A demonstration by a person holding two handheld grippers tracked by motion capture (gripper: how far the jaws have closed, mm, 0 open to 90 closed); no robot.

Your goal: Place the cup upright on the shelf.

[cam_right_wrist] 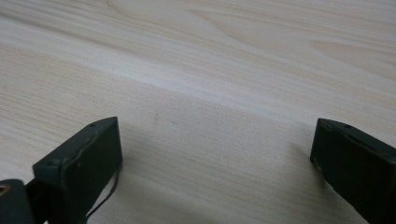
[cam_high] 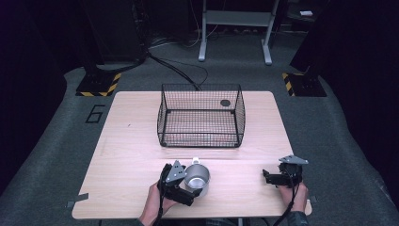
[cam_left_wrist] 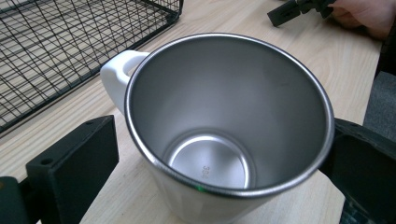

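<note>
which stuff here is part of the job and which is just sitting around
In the job:
- mug, standing between the left gripper's jaws
- wire basket, probably where it goes

Lying about:
- right gripper, open over bare table
- metal stand on the floor behind
- striped floor plates

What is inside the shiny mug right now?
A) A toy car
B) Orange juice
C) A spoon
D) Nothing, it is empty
D: the left gripper view looks straight down into the mug, and its bare steel bottom shows with nothing lying in it or poured in it.
</note>
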